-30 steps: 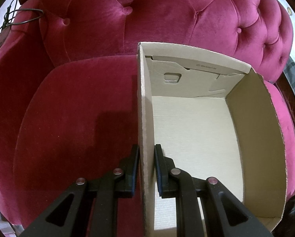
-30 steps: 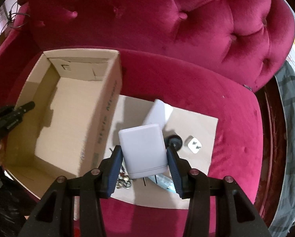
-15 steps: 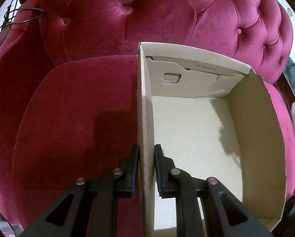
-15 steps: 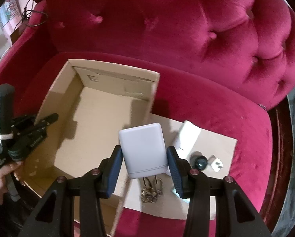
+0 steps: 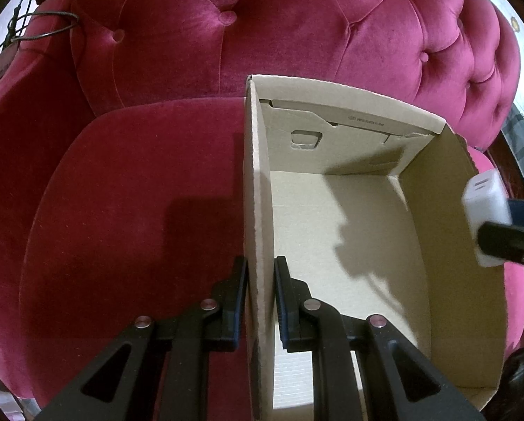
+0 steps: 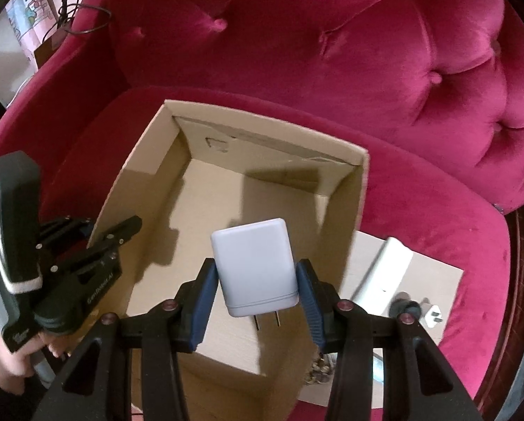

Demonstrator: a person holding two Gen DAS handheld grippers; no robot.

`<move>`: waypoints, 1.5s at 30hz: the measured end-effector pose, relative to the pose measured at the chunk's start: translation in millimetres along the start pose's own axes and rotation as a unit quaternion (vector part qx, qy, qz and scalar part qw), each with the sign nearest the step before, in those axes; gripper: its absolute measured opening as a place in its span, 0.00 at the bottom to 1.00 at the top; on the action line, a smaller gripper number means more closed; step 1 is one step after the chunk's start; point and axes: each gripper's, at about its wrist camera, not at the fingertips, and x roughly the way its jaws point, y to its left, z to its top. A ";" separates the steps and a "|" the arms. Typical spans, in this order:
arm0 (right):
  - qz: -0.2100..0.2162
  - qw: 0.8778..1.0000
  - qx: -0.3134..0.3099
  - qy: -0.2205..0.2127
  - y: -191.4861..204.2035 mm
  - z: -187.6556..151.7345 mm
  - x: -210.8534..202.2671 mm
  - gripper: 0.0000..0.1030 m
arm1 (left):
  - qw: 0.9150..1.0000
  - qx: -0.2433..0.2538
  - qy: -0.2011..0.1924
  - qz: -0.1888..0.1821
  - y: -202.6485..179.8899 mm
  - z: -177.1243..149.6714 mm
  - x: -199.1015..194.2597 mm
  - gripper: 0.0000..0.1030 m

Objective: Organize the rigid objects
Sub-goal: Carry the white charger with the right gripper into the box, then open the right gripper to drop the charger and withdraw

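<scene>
My left tool (image 5: 260, 301) is clenched on the left wall of the cardboard box (image 5: 258, 182), which sits on the red armchair (image 5: 128, 189). My right tool (image 6: 256, 296) grips the white charger (image 6: 253, 266) above the box's bare floor, prongs toward me. Right of the box, a flat cardboard sheet (image 6: 433, 280) carries a white block (image 6: 388, 266), a dark knob (image 6: 407, 307) and a small plug (image 6: 433, 317). Nothing blocks the box's open top.
</scene>
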 end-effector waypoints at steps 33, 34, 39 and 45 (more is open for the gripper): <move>0.032 0.995 0.039 0.082 18.2 10.0 113.5 0.48 | 1.000 0.000 0.001 -0.006 3.2 -0.3 -0.8 0.16; 0.032 0.995 0.040 0.083 17.3 9.5 113.7 0.49 | 1.000 0.000 0.001 -0.006 3.4 -0.3 -0.7 0.16; 0.033 0.995 0.043 0.081 12.9 9.8 114.4 0.49 | 1.000 0.000 0.000 -0.006 3.5 -0.4 -0.6 0.16; 0.031 0.996 0.041 0.070 9.7 8.3 102.5 0.49 | 1.000 0.002 0.001 -0.005 3.2 -0.5 -0.7 0.16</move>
